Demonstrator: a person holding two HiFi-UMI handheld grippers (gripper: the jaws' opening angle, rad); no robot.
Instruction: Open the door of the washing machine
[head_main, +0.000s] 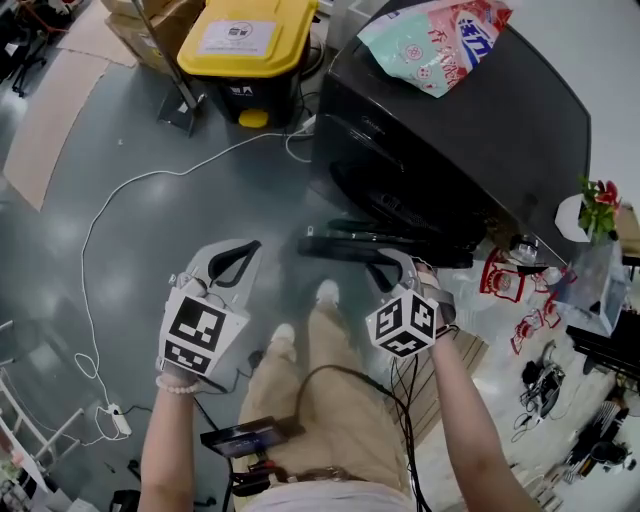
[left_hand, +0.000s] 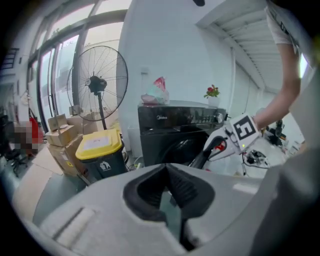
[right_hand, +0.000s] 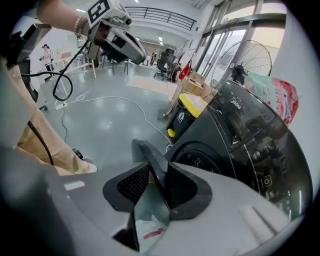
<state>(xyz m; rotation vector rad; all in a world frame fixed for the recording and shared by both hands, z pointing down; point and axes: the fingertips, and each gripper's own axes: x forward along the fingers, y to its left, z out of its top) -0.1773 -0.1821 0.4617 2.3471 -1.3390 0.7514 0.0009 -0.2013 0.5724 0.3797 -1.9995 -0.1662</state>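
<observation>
Black and glossy, the door (head_main: 340, 247) of the washing machine (head_main: 470, 130) already stands swung out from the front, seen edge-on just below the dark drum opening (right_hand: 200, 161). The right gripper (right_hand: 155, 182) is clamped on the door's free edge, a thin dark panel running between its pads. The left gripper (head_main: 232, 262) hangs well apart over the grey floor, its jaws pressed together with nothing in them. This reads as the swing-open step, with the latch judged to be released. The next move likely calls for drawing the edge along its arc about the hinge without twisting the grip, until the opening is fully clear. A pink detergent bag (head_main: 435, 40) lies on the machine's top, and a yellow-lidded bin (head_main: 250, 40) stands beside it.
</observation>
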